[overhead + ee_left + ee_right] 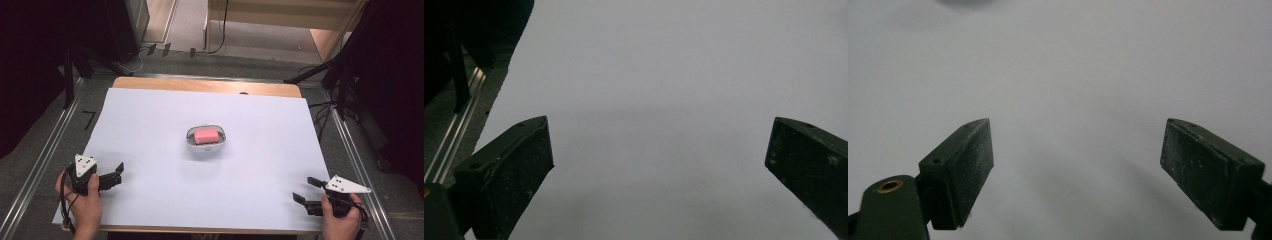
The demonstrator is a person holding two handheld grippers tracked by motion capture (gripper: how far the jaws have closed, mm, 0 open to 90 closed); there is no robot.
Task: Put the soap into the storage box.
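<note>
Soap dish (206,143) with pink soap (206,135) waits mid-table, untouched.
Left gripper (116,176) and right gripper (306,189), both spread and empty, near the front edge; a reach inward likely follows.

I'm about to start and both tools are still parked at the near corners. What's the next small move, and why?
Probably ease the right tool forward and inward toward the white dish holding the pink soap. Both tools are open and hold nothing, with the left tool just as far off at the near left corner, and the dish sits alone mid-sheet with bare white sheet between.
</note>
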